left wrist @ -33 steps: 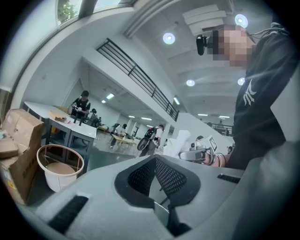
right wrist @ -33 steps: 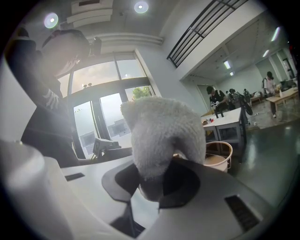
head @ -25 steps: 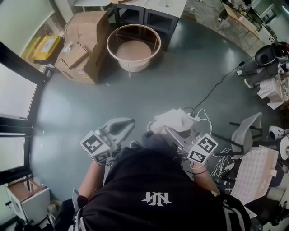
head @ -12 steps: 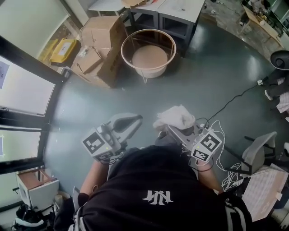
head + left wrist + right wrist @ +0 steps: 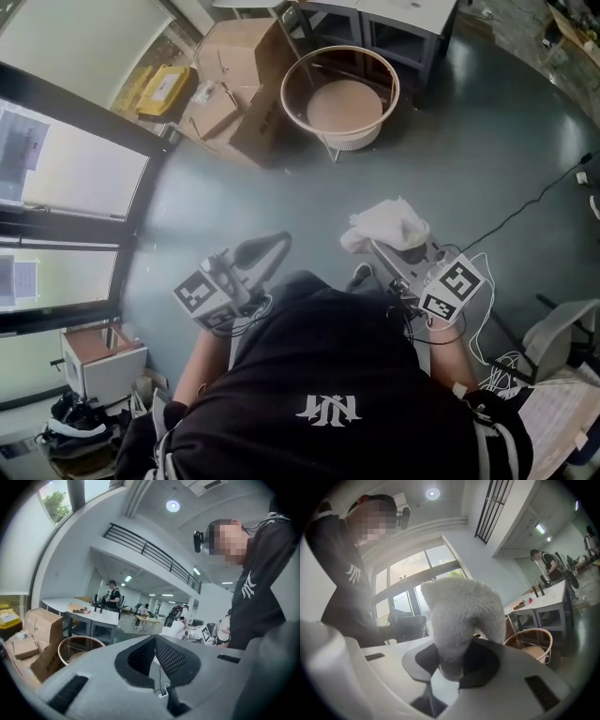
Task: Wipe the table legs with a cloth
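Observation:
A white fluffy cloth (image 5: 386,225) is bunched in my right gripper (image 5: 398,255), whose jaws are shut on it; in the right gripper view the cloth (image 5: 459,620) rises out of the jaws and fills the centre. My left gripper (image 5: 262,251) is held at the left over the grey floor, its jaws shut with nothing between them (image 5: 153,656). A round wooden table (image 5: 340,97) with thin legs stands ahead, well beyond both grippers. It also shows low at the left in the left gripper view as a ring-shaped table (image 5: 79,648), and at the right in the right gripper view (image 5: 532,644).
Cardboard boxes (image 5: 239,89) lie left of the round table. White desks (image 5: 394,19) stand behind it. Tall windows (image 5: 66,187) run along the left. A cable (image 5: 525,211) trails over the floor at the right, near a chair (image 5: 562,328). A small white cabinet (image 5: 98,361) sits at lower left.
The head view has swung rightward, so the round table and boxes sit further right and nearer. Both grippers have kept their pose, the cloth still held in the right one.

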